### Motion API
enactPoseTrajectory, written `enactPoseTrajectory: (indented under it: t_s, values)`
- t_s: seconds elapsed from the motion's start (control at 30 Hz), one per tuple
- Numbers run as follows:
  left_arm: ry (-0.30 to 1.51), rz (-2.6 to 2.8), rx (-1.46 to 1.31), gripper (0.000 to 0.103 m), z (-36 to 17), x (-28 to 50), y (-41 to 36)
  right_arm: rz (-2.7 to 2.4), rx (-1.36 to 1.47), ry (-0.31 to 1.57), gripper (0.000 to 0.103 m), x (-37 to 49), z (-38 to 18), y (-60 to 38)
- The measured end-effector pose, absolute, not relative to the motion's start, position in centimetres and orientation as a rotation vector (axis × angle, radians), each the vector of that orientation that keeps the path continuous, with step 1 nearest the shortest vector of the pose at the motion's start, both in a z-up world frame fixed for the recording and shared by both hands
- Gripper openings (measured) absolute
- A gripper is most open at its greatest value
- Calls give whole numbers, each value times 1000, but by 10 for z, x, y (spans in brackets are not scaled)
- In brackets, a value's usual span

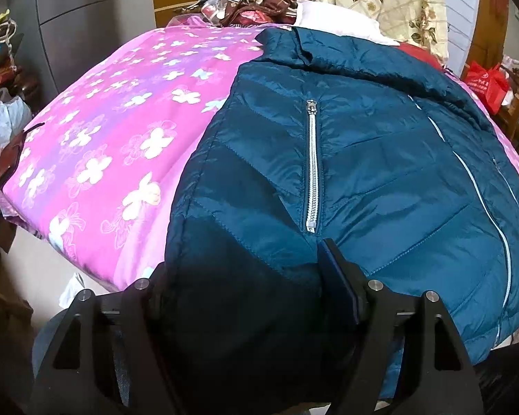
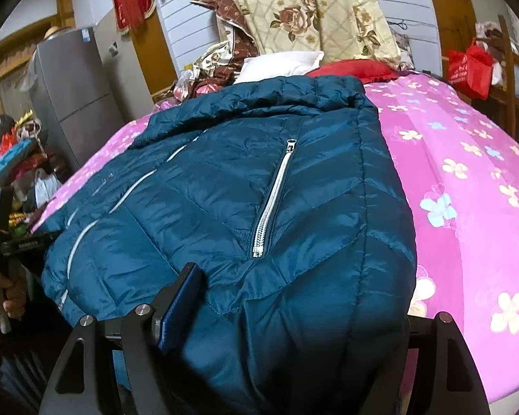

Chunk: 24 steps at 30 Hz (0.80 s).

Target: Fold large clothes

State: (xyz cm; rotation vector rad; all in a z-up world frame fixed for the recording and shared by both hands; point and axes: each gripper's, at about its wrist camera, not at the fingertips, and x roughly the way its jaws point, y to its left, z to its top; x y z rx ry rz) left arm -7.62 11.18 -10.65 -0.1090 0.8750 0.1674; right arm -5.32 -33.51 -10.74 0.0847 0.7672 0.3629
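A bed with a pink flowered cover (image 1: 97,145) carries a teal padded jacket (image 1: 363,159), laid front up with its silver pocket zipper (image 2: 271,200) showing. The left tool (image 1: 245,297) and the right tool (image 2: 287,314) each grasp the jacket's near hem, with fabric bunched between the fingers.
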Motion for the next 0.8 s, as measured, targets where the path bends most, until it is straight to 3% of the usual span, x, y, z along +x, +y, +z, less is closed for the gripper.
enactPoseTrajectory:
  t_s: [0.17, 0.43, 0.63, 0.8]
  values:
    - [877, 170, -110, 73, -106, -76, 112, 384, 189, 766, 75, -52, -106, -346]
    - [881, 169, -109, 73, -107, -76, 111, 332, 62, 745, 74, -56, -108, -329]
    - [882, 170, -107, 74, -107, -75, 111, 309, 128, 774, 50, -52, -106, -343]
    - [885, 171, -109, 76, -107, -75, 112, 301, 86, 767, 49, -54, -106, -339]
